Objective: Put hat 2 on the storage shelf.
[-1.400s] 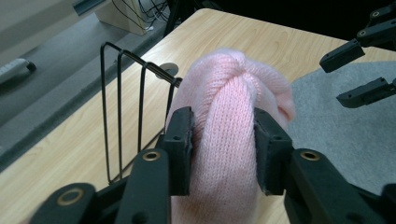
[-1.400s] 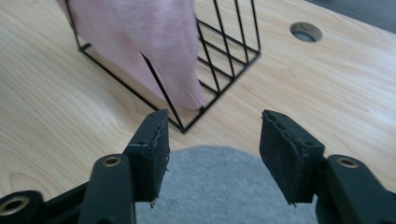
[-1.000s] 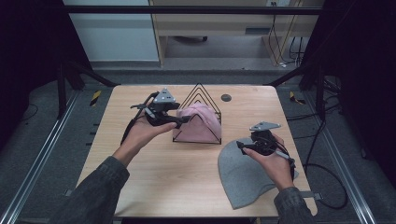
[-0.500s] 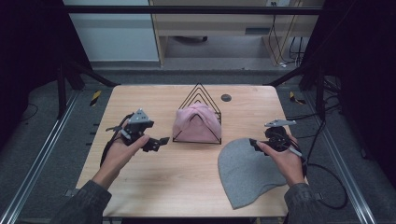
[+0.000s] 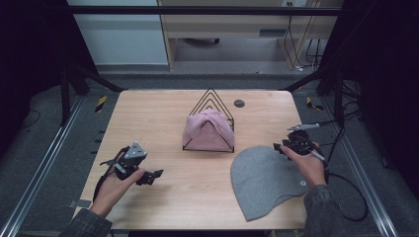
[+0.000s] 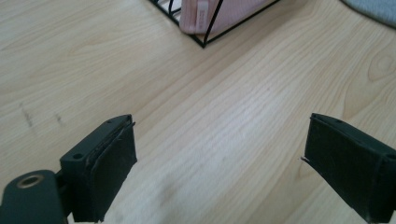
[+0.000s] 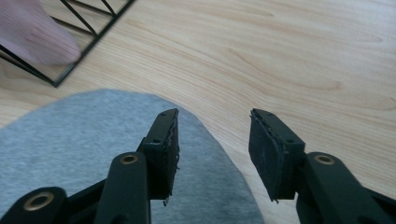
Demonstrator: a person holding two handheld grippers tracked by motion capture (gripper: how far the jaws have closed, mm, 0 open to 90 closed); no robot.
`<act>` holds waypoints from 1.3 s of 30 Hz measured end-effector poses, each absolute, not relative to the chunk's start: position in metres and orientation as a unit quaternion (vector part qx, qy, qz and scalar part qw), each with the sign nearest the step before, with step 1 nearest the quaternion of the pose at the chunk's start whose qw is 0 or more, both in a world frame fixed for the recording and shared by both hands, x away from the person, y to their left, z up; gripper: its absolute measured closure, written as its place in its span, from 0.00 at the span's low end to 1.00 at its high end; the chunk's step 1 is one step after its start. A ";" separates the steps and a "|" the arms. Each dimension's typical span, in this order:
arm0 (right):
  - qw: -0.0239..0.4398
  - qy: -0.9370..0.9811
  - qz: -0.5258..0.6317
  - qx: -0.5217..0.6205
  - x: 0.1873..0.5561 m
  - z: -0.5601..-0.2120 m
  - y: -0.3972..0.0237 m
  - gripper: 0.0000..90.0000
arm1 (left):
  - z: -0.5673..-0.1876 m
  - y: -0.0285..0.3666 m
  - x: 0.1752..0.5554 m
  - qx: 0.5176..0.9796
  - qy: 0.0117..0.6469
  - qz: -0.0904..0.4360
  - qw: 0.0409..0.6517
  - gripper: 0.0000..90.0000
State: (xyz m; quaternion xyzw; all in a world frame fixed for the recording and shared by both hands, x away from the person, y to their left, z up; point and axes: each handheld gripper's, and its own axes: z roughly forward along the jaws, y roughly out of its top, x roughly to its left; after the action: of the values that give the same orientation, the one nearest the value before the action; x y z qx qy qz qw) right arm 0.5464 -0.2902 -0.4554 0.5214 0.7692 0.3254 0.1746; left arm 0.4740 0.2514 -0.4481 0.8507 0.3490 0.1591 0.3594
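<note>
Wooden table (image 5: 148, 118), grey carpet floor (image 5: 44, 163), pale cabinet (image 5: 227, 24), dark surroundings

Bench (image 5: 197, 177): pale wood with visible grain. A plain grey beanie (image 5: 264, 180) and a pink cloth (image 5: 207, 131) inside a black wire rack (image 5: 211, 98). Both sets of tongs, left (image 6: 224, 163) and right (image 7: 212, 149), are black.

A pink hat (image 5: 208, 129) is draped over a black wire rack (image 5: 211, 98) at the table's middle. A grey beanie (image 5: 264, 180) lies flat near the front right edge, apart from the rack.
</note>
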 end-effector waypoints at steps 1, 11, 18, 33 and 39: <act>0.166 0.775 0.317 0.520 0.548 -0.460 -0.292 0.62 | -0.451 0.257 0.469 0.849 0.354 0.160 0.358 0.09; 0.152 0.786 0.299 0.520 0.553 -0.477 -0.285 0.53 | -0.461 0.269 0.472 0.851 0.373 0.163 0.331 0.10; 0.149 0.794 0.286 0.515 0.556 -0.483 -0.278 0.47 | -0.462 0.270 0.473 0.849 0.380 0.163 0.330 0.11; 0.147 0.818 0.268 0.487 0.553 -0.483 -0.269 0.81 | -0.462 0.269 0.473 0.853 0.373 0.167 0.325 0.11; 0.144 0.827 0.274 0.469 0.546 -0.477 -0.266 0.94 | -0.463 0.268 0.473 0.854 0.372 0.166 0.323 0.11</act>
State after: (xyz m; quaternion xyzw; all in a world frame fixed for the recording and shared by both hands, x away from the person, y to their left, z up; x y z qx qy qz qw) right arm 0.5458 -0.2655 -0.4766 0.4689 0.8271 0.2744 0.1444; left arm 0.4727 0.2685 -0.4627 0.8541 0.3725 0.1662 0.3226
